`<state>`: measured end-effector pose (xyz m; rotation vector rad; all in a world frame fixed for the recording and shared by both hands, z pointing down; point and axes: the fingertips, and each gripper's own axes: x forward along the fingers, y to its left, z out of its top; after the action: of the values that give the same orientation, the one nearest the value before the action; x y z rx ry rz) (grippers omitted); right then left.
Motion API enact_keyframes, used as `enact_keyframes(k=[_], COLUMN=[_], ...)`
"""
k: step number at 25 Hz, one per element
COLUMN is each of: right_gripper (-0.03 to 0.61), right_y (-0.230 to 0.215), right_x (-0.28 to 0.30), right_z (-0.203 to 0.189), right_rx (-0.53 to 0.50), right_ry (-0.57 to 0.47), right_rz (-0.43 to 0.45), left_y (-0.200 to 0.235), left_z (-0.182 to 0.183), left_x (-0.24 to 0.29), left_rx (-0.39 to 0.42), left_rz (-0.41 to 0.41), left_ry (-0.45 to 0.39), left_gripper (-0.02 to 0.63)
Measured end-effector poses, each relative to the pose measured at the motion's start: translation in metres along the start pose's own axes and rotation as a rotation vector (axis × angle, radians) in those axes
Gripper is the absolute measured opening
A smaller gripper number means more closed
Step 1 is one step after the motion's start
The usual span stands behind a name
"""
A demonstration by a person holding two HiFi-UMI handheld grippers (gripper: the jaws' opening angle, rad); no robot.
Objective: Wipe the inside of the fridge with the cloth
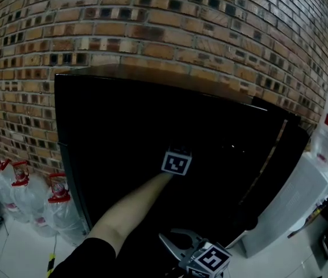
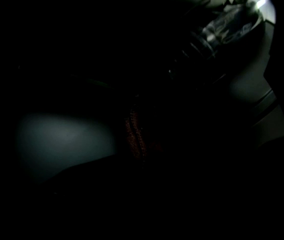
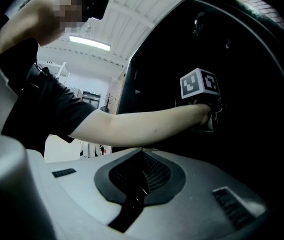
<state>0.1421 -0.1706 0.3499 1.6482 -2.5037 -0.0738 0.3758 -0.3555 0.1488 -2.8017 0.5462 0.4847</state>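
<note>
Nearest the body, the right gripper hangs idle outside the fridge, its fingers pressed together on nothing; it is best held level, clear of the working arm. Further in, the left forearm reaches deep into the dark cabinet, where the left gripper has its fingers pinched on a reddish strip that looks like the cloth. Wiping well probably means pressing that cloth flat against the pale inner surface in overlapping strokes, stopping short of the bottle beyond.
</note>
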Motion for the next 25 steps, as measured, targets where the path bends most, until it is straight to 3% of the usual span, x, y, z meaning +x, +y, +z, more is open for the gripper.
enact_keyframes(k=[4, 11, 14, 17, 20, 23, 25], right_gripper=[0.005, 0.005, 0.005, 0.005, 0.005, 0.005, 0.005], right_y=[0.004, 0.018, 0.023, 0.031, 0.042, 0.050, 0.052], right_x=[-0.004, -0.016, -0.019, -0.024, -0.026, -0.029, -0.030], right_z=[0.004, 0.004, 0.009, 0.006, 0.002, 0.002, -0.001], right_rx=[0.006, 0.037, 0.055, 0.082, 0.082, 0.072, 0.071], right_ry=[-0.021, -0.032, -0.074, -0.111, -0.104, -0.094, -0.084], right_rz=[-0.002, 0.012, 0.030, 0.070, 0.100, 0.122, 0.131], left_y=[0.003, -0.027, -0.057, -0.093, -0.125, -0.153, -0.165], left_z=[-0.005, 0.019, 0.040, 0.056, 0.054, 0.042, 0.035], left_x=[-0.016, -0.106, -0.140, -0.177, -0.207, -0.227, -0.231], left_rx=[-0.052, -0.054, -0.067, -0.167, -0.266, -0.275, -0.289], left_rz=[-0.034, -0.134, -0.263, -0.461, -0.620, -0.753, -0.800], left_ry=[0.002, -0.082, -0.105, -0.125, -0.129, -0.124, -0.122], left_gripper=[0.054, 0.054, 0.054, 0.054, 0.054, 0.054, 0.054])
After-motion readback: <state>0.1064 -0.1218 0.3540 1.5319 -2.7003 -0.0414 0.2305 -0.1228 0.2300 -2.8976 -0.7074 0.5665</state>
